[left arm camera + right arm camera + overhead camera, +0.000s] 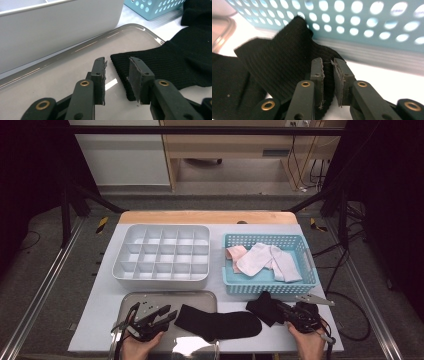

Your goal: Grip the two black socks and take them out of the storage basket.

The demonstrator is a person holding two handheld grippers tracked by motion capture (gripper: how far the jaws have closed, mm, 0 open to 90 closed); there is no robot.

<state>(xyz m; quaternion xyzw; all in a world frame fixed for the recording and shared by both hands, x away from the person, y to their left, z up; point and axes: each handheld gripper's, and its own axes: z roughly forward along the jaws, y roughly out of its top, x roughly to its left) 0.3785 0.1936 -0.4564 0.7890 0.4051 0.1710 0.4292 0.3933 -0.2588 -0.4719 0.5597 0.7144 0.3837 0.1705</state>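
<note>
The long black knitted sock [220, 324] lies flat in the lower middle of the high view, its long axis running left to right across the frame. Its cuff end points left and rests on the shiny grey metal tray [150, 299]; its toe end points right, where it bunches up into a raised fold beside the front wall of the pale blue perforated plastic basket [240, 288]. The fabric is ribbed, matte and plain black.

The left claw [117, 65] stands spread at the cuff: in the left gripper view 1 pad sits on the sock's edge, the other over bare tray, and neither presses the cloth.

The right claw [328, 64] has its 2 pads drawn close together, a narrow gap between them, at the raised fold of the sock in front of the basket. Whether the pads actually pinch the cloth I cannot tell.

On the white tabletop [100, 305], at upper left, sits the white plastic divided organiser box [162, 255]. The basket holds 1 pink sock [235, 253] and white socks [267, 261].
</note>
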